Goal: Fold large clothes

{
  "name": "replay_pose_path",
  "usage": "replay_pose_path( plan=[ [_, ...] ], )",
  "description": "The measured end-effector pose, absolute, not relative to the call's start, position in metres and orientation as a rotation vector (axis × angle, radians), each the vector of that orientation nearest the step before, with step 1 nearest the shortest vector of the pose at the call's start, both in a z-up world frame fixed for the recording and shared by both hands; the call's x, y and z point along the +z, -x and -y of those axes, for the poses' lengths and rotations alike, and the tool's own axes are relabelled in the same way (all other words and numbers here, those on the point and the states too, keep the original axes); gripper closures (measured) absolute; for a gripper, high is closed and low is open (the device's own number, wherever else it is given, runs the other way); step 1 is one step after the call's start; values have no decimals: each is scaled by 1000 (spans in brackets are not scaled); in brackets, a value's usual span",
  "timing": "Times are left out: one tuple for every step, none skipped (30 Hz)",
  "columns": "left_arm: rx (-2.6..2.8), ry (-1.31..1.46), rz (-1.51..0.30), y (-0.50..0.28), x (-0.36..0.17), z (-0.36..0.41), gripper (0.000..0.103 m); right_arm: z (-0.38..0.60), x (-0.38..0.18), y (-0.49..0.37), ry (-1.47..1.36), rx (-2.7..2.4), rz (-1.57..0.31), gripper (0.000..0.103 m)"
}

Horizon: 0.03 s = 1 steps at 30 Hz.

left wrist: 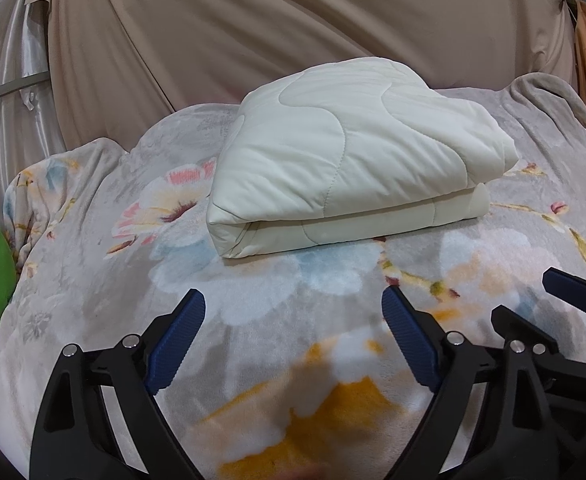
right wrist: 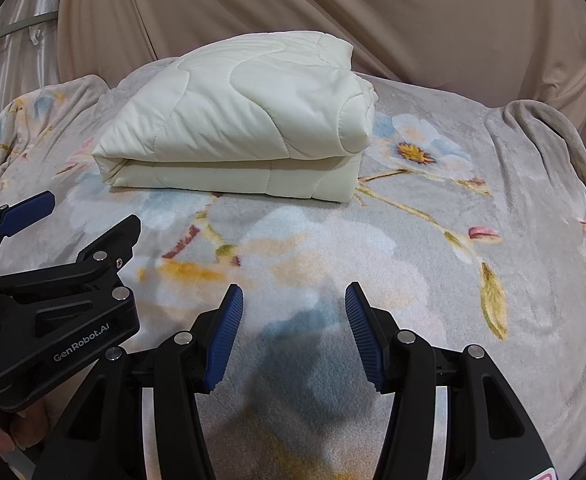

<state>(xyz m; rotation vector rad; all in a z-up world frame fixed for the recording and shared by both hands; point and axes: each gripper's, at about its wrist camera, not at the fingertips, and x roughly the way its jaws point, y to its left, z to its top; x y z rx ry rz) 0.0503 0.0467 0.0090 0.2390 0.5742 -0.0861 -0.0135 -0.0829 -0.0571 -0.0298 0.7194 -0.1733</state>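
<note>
Cream quilt [left wrist: 357, 152] seen folded on floral blanket [left wrist: 93, 288]. Left gripper [left wrist: 293, 320] and right gripper [right wrist: 294, 320] held spread apart, nothing grasped, short of quilt.

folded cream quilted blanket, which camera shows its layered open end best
The right wrist view: the folded cream quilted blanket shows its front fold and rounded right end, stacked layers visible. In the left wrist view the blanket shows mainly its top and front edge; the right end is turned away.
</note>
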Motion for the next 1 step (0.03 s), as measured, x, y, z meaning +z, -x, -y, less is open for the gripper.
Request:
replay_pose_path(
  plan=[
    [-86, -240, -575, -50, 9, -48, 16, 83, -57, 13, 30, -175, -720, 50]
  ],
)
